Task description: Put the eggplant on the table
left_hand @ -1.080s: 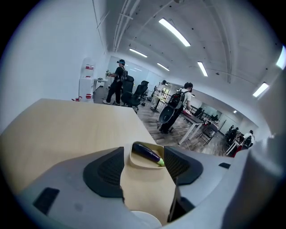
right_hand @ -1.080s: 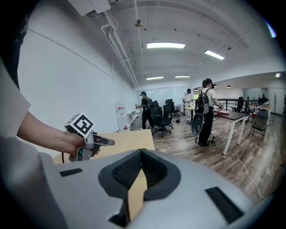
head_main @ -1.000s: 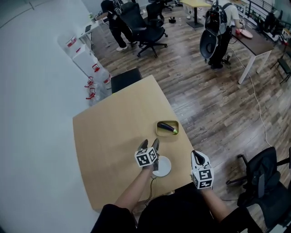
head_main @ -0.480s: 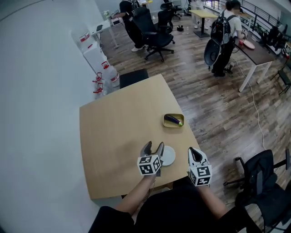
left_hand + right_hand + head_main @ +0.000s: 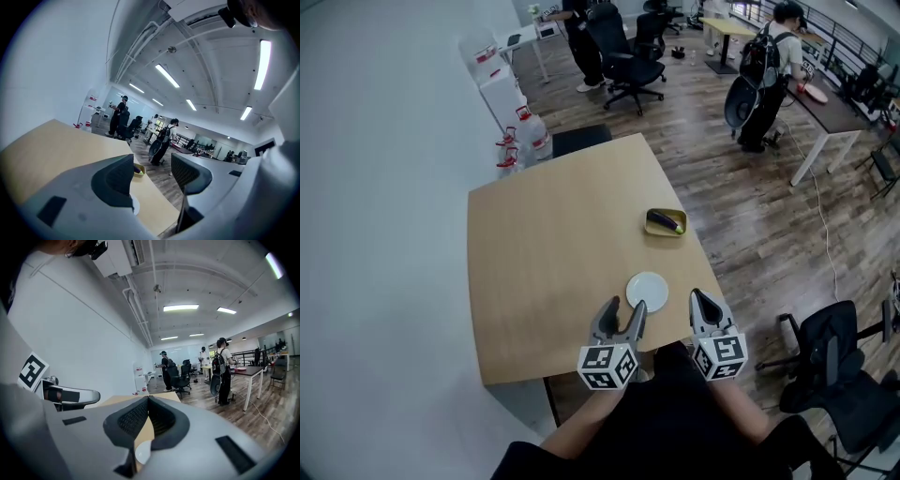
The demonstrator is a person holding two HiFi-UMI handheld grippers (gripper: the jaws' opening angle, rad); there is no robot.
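Observation:
A dark purple eggplant (image 5: 665, 221) lies in a small yellow dish (image 5: 652, 228) near the right edge of the wooden table (image 5: 553, 234). In the left gripper view the dish (image 5: 139, 170) peeks out beside the left jaw. My left gripper (image 5: 625, 307) hovers at the table's near edge, open and empty, just short of a white plate (image 5: 647, 291). My right gripper (image 5: 698, 296) hangs off the near right corner with its jaws closed together, holding nothing. Both grippers are well short of the eggplant. In their own views the left gripper (image 5: 152, 164) shows a gap and the right gripper (image 5: 149, 399) shows none.
A black office chair (image 5: 839, 361) stands at my right. Water jugs (image 5: 523, 139) and a dark stool (image 5: 581, 139) sit beyond the table's far side. People, office chairs and a white desk (image 5: 825, 94) fill the back of the room.
Both grippers have drawn back toward me, from over the white plate to the table's near edge. The eggplant and dish have not moved.

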